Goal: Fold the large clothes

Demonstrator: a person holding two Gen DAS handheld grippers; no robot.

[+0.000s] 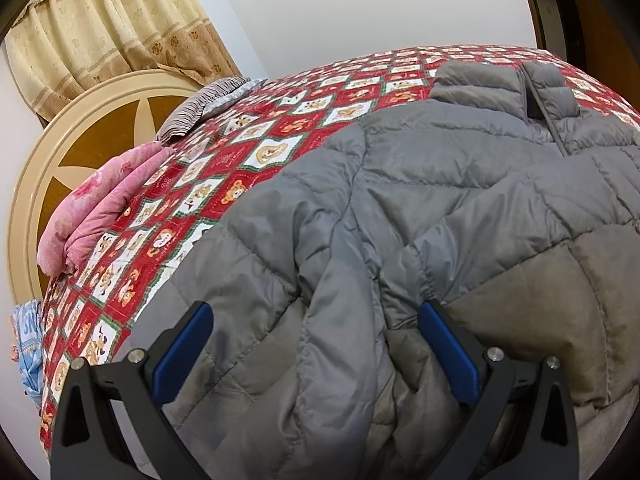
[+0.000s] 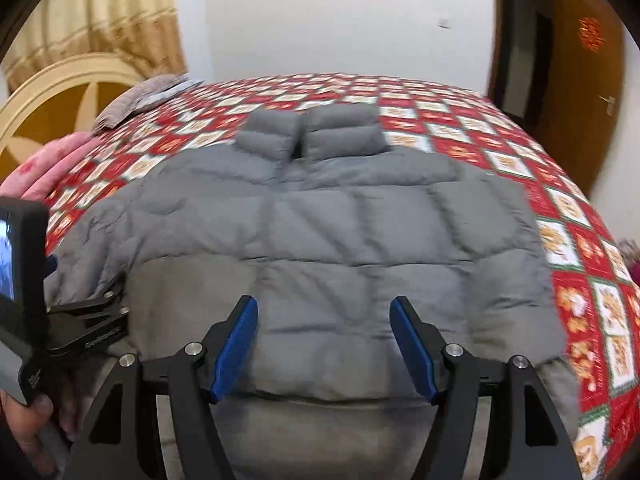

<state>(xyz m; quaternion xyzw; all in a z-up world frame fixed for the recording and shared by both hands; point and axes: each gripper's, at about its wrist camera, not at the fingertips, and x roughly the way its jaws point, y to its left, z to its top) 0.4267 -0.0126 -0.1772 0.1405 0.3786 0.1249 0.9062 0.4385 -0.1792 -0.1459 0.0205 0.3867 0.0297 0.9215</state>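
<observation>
Left gripper (image 1: 316, 350): jaws wide apart, poised over the jacket's near sleeve; folds bulge up between the blue pads (image 1: 184, 354); no pinch visible, nothing held.
Right gripper (image 2: 324, 346): jaws parted, over the jacket's near hem; pads clear of the fabric, nothing held; view blurred.
Jacket (image 2: 320, 220): grey, quilted, spread flat on the bed, collar at the far side, hem at the near edge; collar halves side by side with the zip line between them.
Sleeve (image 1: 288, 264): lies along the jacket's left side, rumpled, partly folded onto the body.
Bedspread (image 1: 256, 136): red, with white diamond patches; bare around the jacket left, right and beyond the collar.
Pink quilt (image 1: 96, 216): folded, at the bed's left edge, apart from the jacket.
Striped pillow (image 1: 200, 108): beyond the pink quilt, by the headboard (image 1: 28, 184).
Hand (image 2: 28, 432): at the lower left of the right wrist view, gripping the left gripper's handle.
</observation>
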